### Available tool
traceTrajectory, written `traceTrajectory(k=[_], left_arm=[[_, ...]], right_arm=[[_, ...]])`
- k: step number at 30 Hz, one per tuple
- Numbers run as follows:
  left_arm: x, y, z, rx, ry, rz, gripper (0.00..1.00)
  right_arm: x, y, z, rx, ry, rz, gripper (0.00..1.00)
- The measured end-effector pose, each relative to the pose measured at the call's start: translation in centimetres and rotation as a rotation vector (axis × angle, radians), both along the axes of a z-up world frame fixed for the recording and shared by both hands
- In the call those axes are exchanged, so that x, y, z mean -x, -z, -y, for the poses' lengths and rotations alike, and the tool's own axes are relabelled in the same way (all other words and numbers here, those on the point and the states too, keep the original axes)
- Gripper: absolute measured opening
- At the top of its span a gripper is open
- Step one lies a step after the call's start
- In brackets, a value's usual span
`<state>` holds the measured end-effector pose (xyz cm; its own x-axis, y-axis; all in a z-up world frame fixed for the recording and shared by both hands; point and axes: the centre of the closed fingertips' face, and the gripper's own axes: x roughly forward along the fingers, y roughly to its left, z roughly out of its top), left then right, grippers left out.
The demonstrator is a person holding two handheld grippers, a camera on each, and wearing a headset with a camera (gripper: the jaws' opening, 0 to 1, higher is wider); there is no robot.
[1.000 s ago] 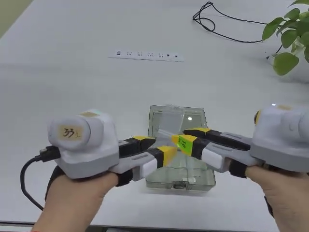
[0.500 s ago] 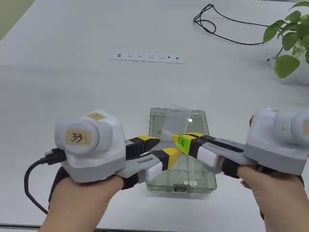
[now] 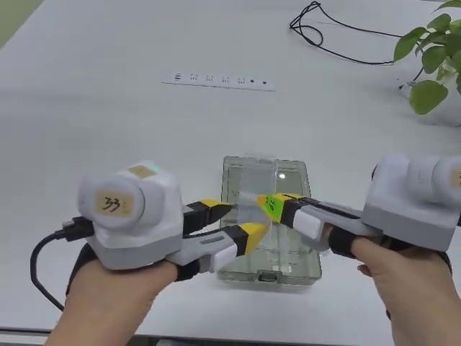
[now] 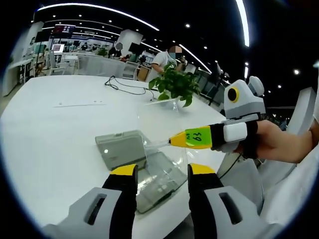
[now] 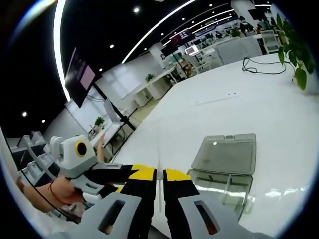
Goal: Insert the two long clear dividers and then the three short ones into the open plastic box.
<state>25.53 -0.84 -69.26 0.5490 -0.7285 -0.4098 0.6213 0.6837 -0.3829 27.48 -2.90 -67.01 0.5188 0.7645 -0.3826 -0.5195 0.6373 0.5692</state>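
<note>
Currently the right gripper (image 5: 159, 174) is clamped on the edge of a clear divider (image 4: 162, 119), held over the open plastic box (image 3: 292, 176). The left gripper (image 4: 160, 170) has its jaws apart, gripping nothing

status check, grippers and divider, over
Right gripper shut on clear divider, held over the open box. Left gripper open, close beside it. Path into the box looks clear.

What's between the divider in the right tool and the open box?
Nothing visible lies between them. The right tool holds the divider above the box; the left tool, open, hovers over the box's left side, beside the divider.
</note>
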Motion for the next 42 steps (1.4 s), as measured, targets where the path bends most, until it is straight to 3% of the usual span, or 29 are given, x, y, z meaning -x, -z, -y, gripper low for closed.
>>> traceTrajectory(k=[4,9,17,24,27,33,37,42], left_arm=[[0.3,0.5,-0.7,-0.019,0.027,0.007,0.43],[0.7,1.2,-1.5,-0.067,0.084,0.061,0.57],[1.2,2.3,-2.7,-0.124,0.163,0.119,0.75],[1.8,3.1,-3.2,-0.144,0.222,0.152,0.91],[2.0,3.3,-3.0,-0.149,0.246,0.166,0.98],[2.3,3.8,-3.0,-0.163,0.293,0.180,1.00],[2.5,4.1,-3.0,-0.168,0.322,0.184,1.00],[2.6,4.4,-3.2,-0.156,0.342,0.185,1.00]], right_arm=[[-0.5,0.2,0.3,0.011,0.013,-0.020,0.07],[-1.4,0.3,0.5,0.021,0.027,-0.057,0.07],[-1.8,1.3,0.5,0.092,0.038,-0.124,0.07],[-1.6,3.3,1.5,0.236,0.051,-0.230,0.07],[-1.7,3.7,1.6,0.265,0.068,-0.256,0.07],[-1.5,4.7,2.4,0.359,0.078,-0.322,0.07],[-1.1,5.2,2.1,0.348,0.086,-0.408,0.06],[-0.9,7.0,2.1,0.347,0.114,-0.504,0.06]])
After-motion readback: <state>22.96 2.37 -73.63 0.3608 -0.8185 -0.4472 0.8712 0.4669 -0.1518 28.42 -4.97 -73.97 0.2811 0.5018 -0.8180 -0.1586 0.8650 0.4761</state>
